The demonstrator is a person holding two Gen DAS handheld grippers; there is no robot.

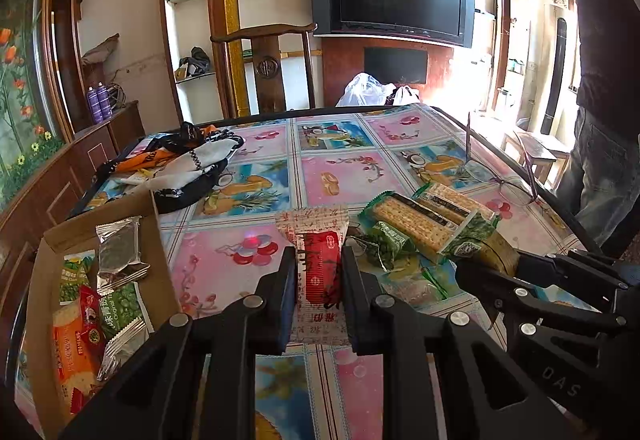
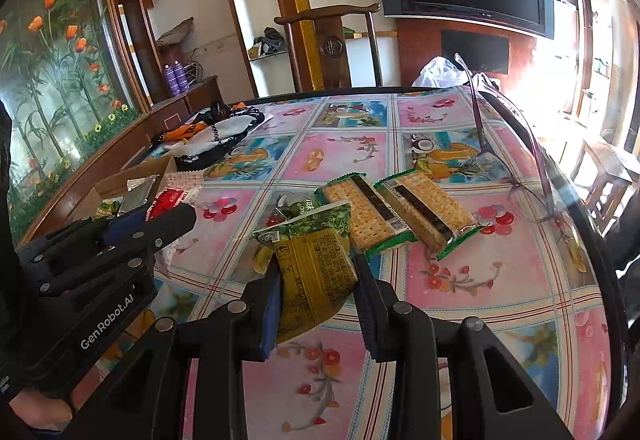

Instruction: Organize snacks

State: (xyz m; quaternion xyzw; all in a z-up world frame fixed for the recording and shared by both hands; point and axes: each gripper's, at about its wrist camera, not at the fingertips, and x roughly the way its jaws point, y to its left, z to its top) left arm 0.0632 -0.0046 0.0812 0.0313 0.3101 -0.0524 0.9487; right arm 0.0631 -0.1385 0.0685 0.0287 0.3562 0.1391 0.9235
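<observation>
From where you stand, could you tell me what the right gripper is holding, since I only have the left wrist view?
Observer: The right gripper is shut on a green-and-yellow snack packet, printed back facing up.
Operator: Thank you. Is anything loose behind it?
Observer: Two cracker packs lie side by side on the table, apart from the gripper.
Operator: And further right?
Observer: The eyeglasses sit beyond the crackers, near the table's right edge.
</observation>
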